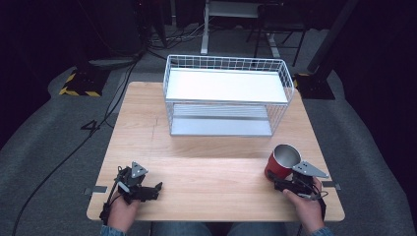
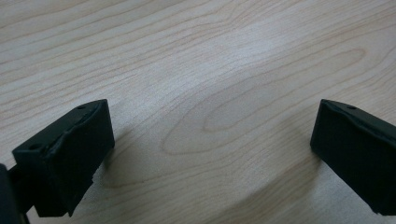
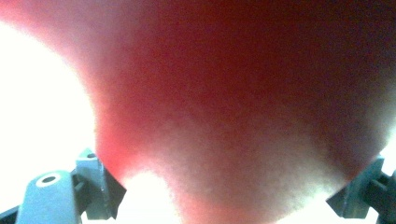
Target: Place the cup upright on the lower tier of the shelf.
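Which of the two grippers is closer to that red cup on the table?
The right. The right gripper is right at the red cup, its jaws on either side of it. The left gripper rests across the table, far from the cup.

Your path across the table point(image 1: 211, 172) lies bare; the wire rack point(image 1: 226, 93) blocks the far half, the red cup point(image 1: 282, 161) the right
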Tool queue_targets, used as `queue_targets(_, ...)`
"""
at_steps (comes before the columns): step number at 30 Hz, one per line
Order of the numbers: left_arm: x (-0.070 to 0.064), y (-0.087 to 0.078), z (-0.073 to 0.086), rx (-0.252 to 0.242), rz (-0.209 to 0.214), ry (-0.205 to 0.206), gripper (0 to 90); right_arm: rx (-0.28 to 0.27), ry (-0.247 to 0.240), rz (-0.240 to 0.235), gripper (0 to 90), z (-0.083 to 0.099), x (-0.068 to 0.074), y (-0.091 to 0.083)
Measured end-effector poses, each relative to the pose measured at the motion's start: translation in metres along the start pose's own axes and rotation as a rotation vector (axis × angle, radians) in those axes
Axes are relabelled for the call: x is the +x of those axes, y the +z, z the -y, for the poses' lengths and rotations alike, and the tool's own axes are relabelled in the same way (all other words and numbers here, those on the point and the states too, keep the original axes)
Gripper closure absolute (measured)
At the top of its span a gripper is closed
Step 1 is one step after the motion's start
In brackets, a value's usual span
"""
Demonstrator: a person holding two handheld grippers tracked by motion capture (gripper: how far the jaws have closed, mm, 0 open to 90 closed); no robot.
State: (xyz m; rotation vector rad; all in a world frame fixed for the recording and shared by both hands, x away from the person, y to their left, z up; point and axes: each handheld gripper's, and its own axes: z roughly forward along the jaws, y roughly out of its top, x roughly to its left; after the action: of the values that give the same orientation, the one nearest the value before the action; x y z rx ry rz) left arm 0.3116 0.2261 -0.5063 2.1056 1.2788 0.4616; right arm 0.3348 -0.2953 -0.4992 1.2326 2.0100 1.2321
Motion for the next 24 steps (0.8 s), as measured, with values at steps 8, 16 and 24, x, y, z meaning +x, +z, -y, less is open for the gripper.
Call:
queue_targets(8,0.000,0.000,0.000,0.000,0.000,0.000,0.1,0.002,0.020,-0.005,17.1,-0.002,-0.002,-0.003)
queue_targets(16,0.000,0.000,0.000,0.000,0.000,0.000,0.1,-0.003,0.009,0.000,17.1,-0.009,-0.003,-0.009)
queue_targets(24,0.000,0.000,0.000,0.001,0.001,-0.001,0.1,-0.005,0.003,-0.010,17.1,-0.020,-0.004,-0.009)
